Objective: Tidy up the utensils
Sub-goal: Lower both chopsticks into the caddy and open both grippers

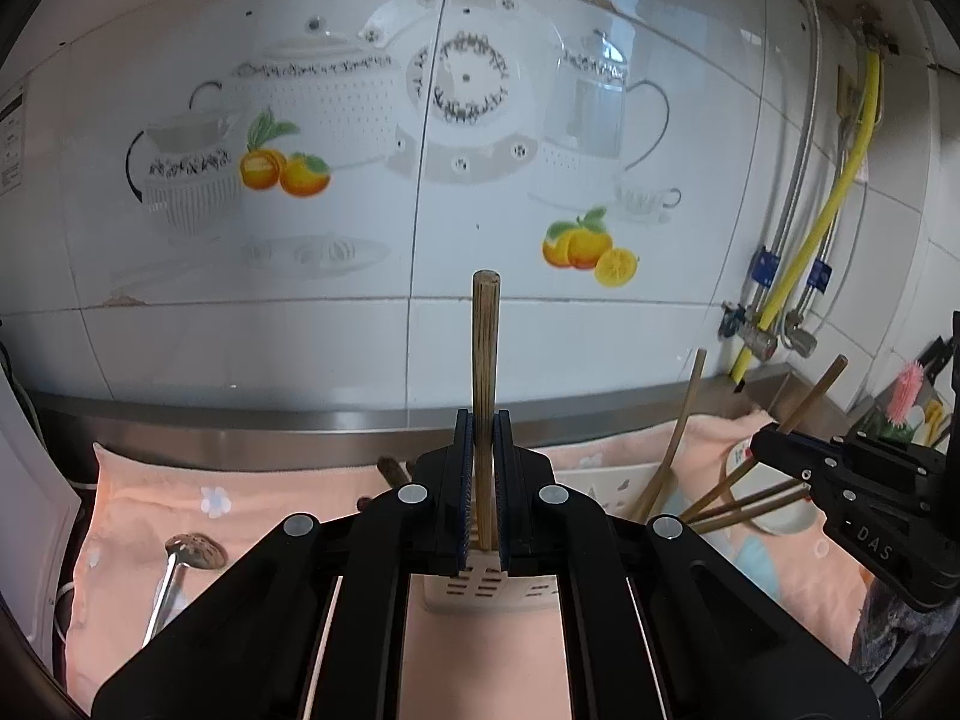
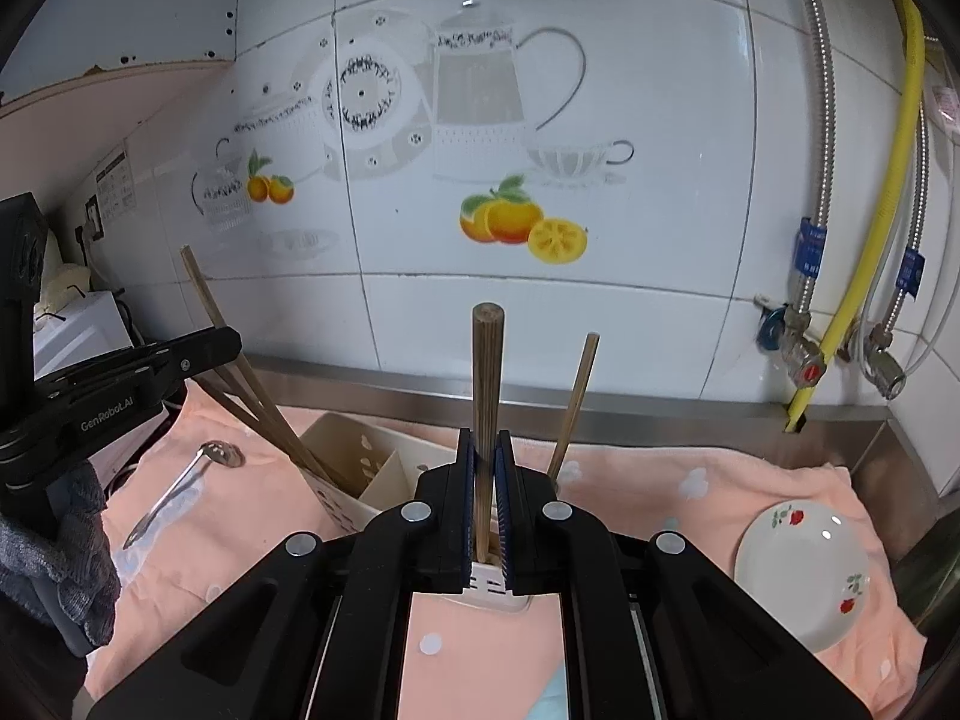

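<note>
My left gripper [image 1: 485,420] is shut on a wooden chopstick [image 1: 485,348] that stands upright between its pads. Its lower end is over a white slotted utensil holder [image 1: 480,591]. My right gripper [image 2: 487,438] is shut on a second wooden chopstick [image 2: 487,372], also upright, above the same beige holder [image 2: 354,468]. In the right wrist view, more chopsticks [image 2: 264,414] lean in the holder's left compartment and another chopstick [image 2: 575,402] leans just right of my fingers. In each wrist view the other gripper [image 1: 777,441] [image 2: 228,339] shows at the side.
A pink towel [image 2: 648,498] covers the steel counter. A metal slotted spoon [image 2: 192,480] lies on it at the left. A small white plate with red flowers [image 2: 804,576] sits at the right. The tiled wall, valves and a yellow hose [image 2: 864,276] stand close behind.
</note>
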